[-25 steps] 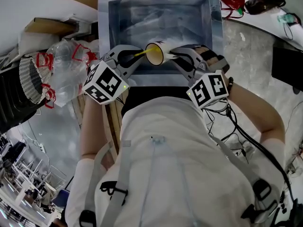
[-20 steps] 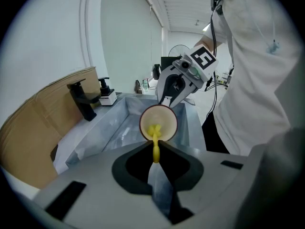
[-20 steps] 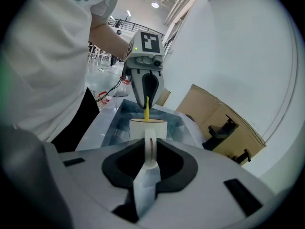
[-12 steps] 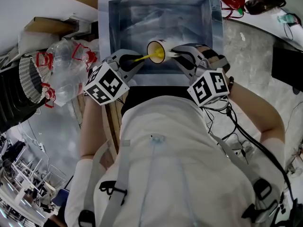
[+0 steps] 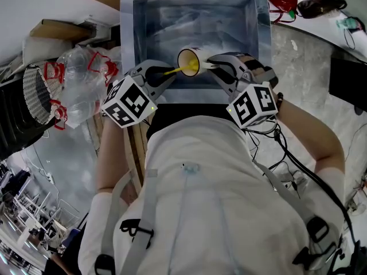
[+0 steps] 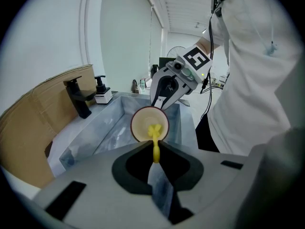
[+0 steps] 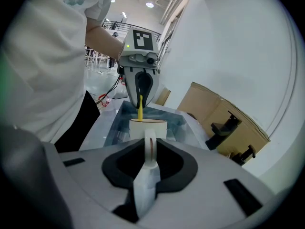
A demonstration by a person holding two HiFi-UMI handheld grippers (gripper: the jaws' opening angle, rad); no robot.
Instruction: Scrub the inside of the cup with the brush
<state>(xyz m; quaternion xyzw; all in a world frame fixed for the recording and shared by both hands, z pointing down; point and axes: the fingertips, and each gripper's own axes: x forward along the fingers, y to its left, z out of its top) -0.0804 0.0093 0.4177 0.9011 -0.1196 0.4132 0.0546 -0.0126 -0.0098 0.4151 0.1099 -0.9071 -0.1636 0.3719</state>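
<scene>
A cream cup (image 5: 188,62) with a dark rim lies on its side over the sink (image 5: 149,22), its mouth turned toward the left gripper. My right gripper (image 5: 213,66) is shut on the cup's handle (image 7: 150,147), with the cup body (image 7: 148,127) just beyond the jaws. My left gripper (image 5: 158,73) is shut on the handle of a yellow brush (image 5: 176,70). The brush's head (image 6: 154,130) sits inside the cup (image 6: 149,123), near its bottom. In the right gripper view the brush (image 7: 140,108) comes down from the left gripper (image 7: 139,82) into the cup.
The sink basin is grey-blue, with a black faucet (image 6: 80,96) and a soap dispenser (image 6: 101,92) at its far edge. Brown cardboard (image 6: 43,109) lines that side. A crumpled plastic bag (image 5: 86,79) and a wire basket (image 5: 35,96) lie to the left. Cables (image 5: 287,153) trail at the right.
The brush head has gone deeper into the cup, and the cup has shifted slightly away from me. Both grips are unchanged.
</scene>
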